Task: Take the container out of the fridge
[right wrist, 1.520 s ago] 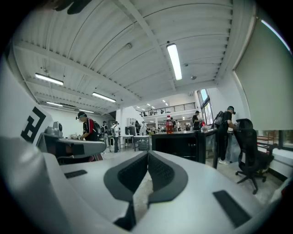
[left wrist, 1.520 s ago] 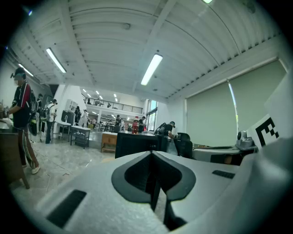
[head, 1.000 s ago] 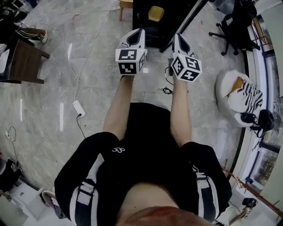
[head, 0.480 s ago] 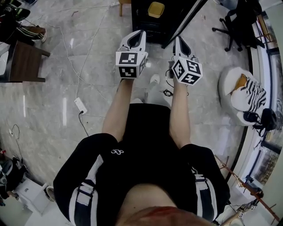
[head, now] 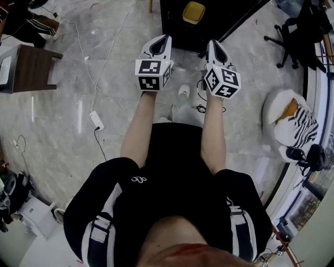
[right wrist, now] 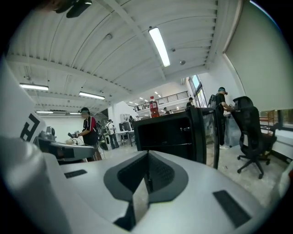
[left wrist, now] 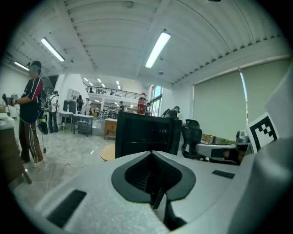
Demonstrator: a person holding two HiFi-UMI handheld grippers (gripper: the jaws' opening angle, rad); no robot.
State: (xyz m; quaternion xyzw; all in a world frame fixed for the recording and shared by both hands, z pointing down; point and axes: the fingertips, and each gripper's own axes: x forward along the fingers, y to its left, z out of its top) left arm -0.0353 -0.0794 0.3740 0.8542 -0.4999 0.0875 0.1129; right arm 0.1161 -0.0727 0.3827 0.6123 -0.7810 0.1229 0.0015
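A black office chair (head: 298,30) at right, a brown table (head: 34,68) at left, a white power strip (head: 95,120) on the floor (head: 57,151).

The fridge (head: 177,21) is running off the top edge of the head view, and its inside is looking too dark to make out. The yellow container (head: 193,11) is showing there, but whether it is sitting in or on the fridge, I cannot tell. The brown table (head: 32,68) is getting cut by the left edge.

Head cam steep down, gripper cams fwd, low — all share fridge (head: 175,28)
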